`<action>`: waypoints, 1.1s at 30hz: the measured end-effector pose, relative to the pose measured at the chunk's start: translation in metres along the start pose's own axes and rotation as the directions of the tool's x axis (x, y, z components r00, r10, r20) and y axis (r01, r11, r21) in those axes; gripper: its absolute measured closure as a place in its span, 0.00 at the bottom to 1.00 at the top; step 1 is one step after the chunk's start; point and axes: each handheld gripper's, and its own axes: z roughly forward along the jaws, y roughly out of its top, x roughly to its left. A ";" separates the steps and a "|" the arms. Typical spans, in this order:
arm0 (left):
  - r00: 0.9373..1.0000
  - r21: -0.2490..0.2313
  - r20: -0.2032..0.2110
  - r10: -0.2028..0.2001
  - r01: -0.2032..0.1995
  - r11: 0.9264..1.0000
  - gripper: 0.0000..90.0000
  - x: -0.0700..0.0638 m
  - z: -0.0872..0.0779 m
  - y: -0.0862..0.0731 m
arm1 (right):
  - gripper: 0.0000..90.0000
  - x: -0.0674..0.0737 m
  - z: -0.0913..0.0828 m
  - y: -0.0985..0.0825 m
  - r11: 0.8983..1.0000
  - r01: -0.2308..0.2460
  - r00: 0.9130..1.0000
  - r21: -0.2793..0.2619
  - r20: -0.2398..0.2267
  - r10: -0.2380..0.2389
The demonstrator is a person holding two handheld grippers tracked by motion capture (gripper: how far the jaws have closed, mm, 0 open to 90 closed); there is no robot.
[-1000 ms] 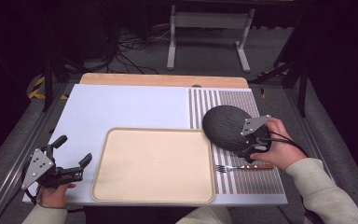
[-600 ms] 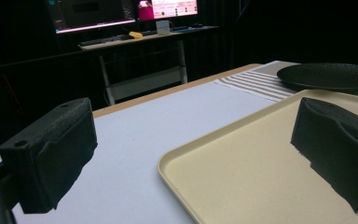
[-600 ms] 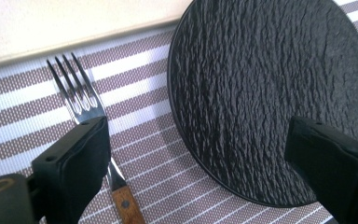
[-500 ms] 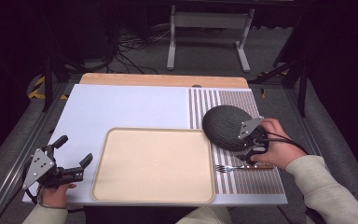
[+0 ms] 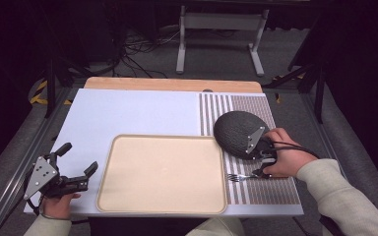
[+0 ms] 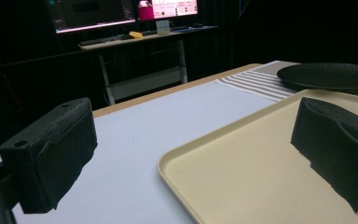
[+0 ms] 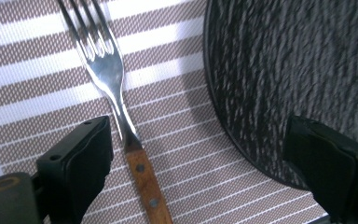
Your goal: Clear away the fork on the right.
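Observation:
A fork [image 7: 115, 88] with a wooden handle lies on the striped placemat [image 7: 37, 93], its tines pointing away from me. My right gripper [image 7: 205, 158] stands open just above it. The handle sits beside the left pad [image 7: 77, 163], and the right pad [image 7: 331, 163] hangs over the rim of a dark textured plate [image 7: 298, 70]. In the high view that gripper [image 5: 263, 164] sits between the plate [image 5: 236, 130] and the fork [image 5: 240, 177]. My left gripper [image 5: 78, 157] is open at the near left, with nothing between its jaws, beside the beige tray [image 5: 162, 174].
The left gripper view looks over the tray's rim [image 6: 186, 149] towards the plate [image 6: 328, 74]. Bare white table surface [image 5: 138, 113] lies behind the tray. A wooden strip [image 5: 172, 83] runs along the far edge, and the placemat [image 5: 248, 105] covers the right side.
My right gripper has come down from the plate's near edge towards me and now sits over the fork's handle. The left gripper has barely moved.

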 end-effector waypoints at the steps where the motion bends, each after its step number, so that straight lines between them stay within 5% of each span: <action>1: 1.000 0.000 -0.001 0.000 0.000 1.000 0.01 0.000 0.000 0.000 | 0.11 0.000 0.001 0.000 1.000 0.013 1.000 0.011 -0.009 -0.013; 12: 1.000 -0.002 -0.002 -0.002 0.002 1.000 0.01 0.000 0.000 0.000 | 0.22 0.003 0.005 -0.003 0.998 0.037 0.998 0.058 -0.053 -0.034; 16: 1.000 0.001 0.000 -0.002 0.002 1.000 0.01 0.000 0.000 0.000 | 0.34 0.004 0.010 -0.005 0.993 0.082 0.994 0.085 -0.072 -0.076; 20: 1.000 0.002 0.000 -0.002 0.002 1.000 0.01 0.000 0.000 0.000 | 0.48 0.008 0.016 -0.006 0.985 0.135 0.985 0.104 -0.121 -0.122; 33: 1.000 -0.002 -0.002 -0.001 0.001 1.000 0.01 0.000 0.000 0.000 | 0.65 0.013 0.026 -0.004 0.961 0.223 0.966 0.165 -0.170 -0.195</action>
